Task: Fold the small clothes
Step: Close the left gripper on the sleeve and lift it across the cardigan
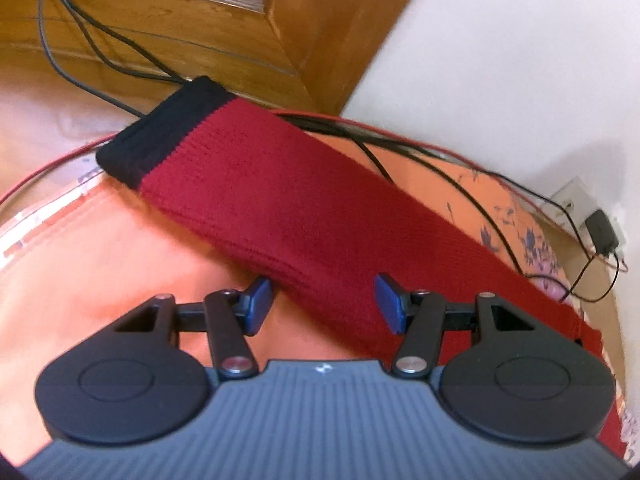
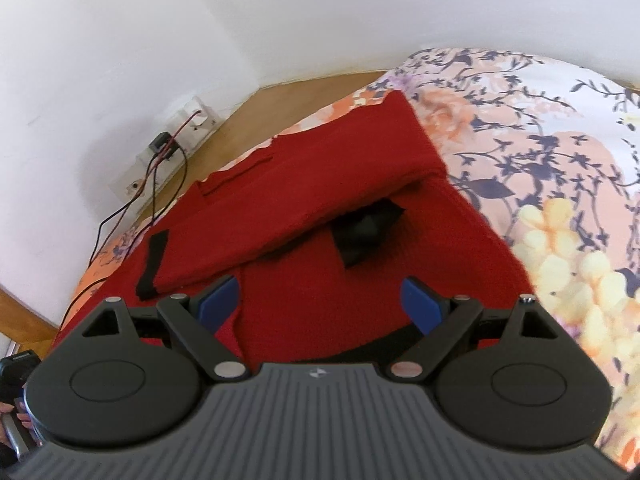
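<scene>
A red knit sweater lies on a bed. In the left wrist view one sleeve (image 1: 264, 200) stretches diagonally to the upper left and ends in a black cuff (image 1: 156, 136). My left gripper (image 1: 320, 304) is open just over the sleeve's near part, nothing between its blue pads. In the right wrist view the sweater's body (image 2: 320, 280) has the other sleeve (image 2: 304, 176) folded across it, its black cuff (image 2: 154, 264) at left. A black neck patch (image 2: 366, 232) shows beneath the fold. My right gripper (image 2: 320, 304) hovers open above the body.
The bed has a floral orange cover (image 2: 560, 184). Black and red cables (image 1: 420, 152) run along the bed's far edge to a wall socket and charger (image 1: 600, 228). A wooden door frame (image 1: 312, 40) and white walls stand behind. A hand (image 2: 16, 416) shows at the lower left.
</scene>
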A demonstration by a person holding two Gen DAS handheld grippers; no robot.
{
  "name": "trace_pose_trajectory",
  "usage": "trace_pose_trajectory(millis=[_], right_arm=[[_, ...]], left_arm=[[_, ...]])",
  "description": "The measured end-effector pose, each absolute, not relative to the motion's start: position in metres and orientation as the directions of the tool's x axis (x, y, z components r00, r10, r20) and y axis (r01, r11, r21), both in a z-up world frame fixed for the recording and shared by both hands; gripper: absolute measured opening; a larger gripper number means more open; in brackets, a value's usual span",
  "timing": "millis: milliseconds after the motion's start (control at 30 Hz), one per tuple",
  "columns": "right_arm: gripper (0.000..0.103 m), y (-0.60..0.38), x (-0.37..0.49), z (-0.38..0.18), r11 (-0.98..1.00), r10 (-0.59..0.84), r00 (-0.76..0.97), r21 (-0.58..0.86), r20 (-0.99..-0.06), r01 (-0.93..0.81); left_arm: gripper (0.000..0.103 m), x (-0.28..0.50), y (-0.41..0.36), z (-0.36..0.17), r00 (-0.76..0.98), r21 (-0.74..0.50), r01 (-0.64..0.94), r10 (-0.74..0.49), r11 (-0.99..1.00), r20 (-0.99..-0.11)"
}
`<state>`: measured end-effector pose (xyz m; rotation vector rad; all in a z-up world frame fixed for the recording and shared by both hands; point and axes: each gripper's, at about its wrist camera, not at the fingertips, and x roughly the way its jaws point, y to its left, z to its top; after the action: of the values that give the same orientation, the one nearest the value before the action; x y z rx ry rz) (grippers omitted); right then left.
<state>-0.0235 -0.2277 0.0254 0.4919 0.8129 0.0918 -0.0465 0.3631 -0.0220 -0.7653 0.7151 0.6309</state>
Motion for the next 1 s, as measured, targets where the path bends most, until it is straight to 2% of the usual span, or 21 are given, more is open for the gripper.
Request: trace_pose_trajectory(millis=[200, 300, 367, 400, 533, 667, 867, 1000], right_arm=[[0.093, -0.231, -0.033, 0.022, 0.886, 0.243, 0.687, 0.445, -0.684, 0.130], [0.093, -0.228, -0.037, 0.021, 0.890, 0.256, 0.678, 0.442, -0.689, 0.113], [0.093, -0.226, -0.038, 0.022, 0.891, 0.254, 0.676, 0.439, -0.692, 0.114], [0.093, -0.226, -0.038, 0.023, 0.890, 0.252, 0.678, 0.440, -0.690, 0.118], [0.093, -0.228, -0.043, 0.027, 0.883, 0.252, 0.696, 0.455, -0.672, 0.120], [0.093, -0.228, -0.045, 0.022, 0.881, 0.248, 0.695, 0.456, -0.674, 0.127], [0.092, -0.216, -0.040, 0.015, 0.883, 0.275, 0.678, 0.458, -0.681, 0.102], [0.092, -0.209, -0.040, 0.020, 0.894, 0.285, 0.675, 0.443, -0.681, 0.070]], left_arm=[[0.060, -0.042, 0.361, -0.025, 0.620, -0.379, -0.713, 0.277, 0.590, -0.735], [0.057, -0.043, 0.358, -0.026, 0.628, -0.378, -0.710, 0.292, 0.595, -0.721], [0.043, -0.044, 0.357, -0.027, 0.622, -0.355, -0.712, 0.310, 0.606, -0.719], [0.032, -0.045, 0.357, -0.028, 0.617, -0.345, -0.716, 0.319, 0.607, -0.720], [0.019, -0.053, 0.363, -0.029, 0.633, -0.379, -0.711, 0.305, 0.593, -0.711], [0.016, -0.058, 0.360, -0.023, 0.673, -0.391, -0.671, 0.297, 0.630, -0.677], [0.015, -0.070, 0.342, 0.009, 0.804, -0.433, -0.528, 0.266, 0.731, -0.531], [0.014, -0.068, 0.328, 0.027, 0.841, -0.439, -0.474, 0.244, 0.763, -0.484]])
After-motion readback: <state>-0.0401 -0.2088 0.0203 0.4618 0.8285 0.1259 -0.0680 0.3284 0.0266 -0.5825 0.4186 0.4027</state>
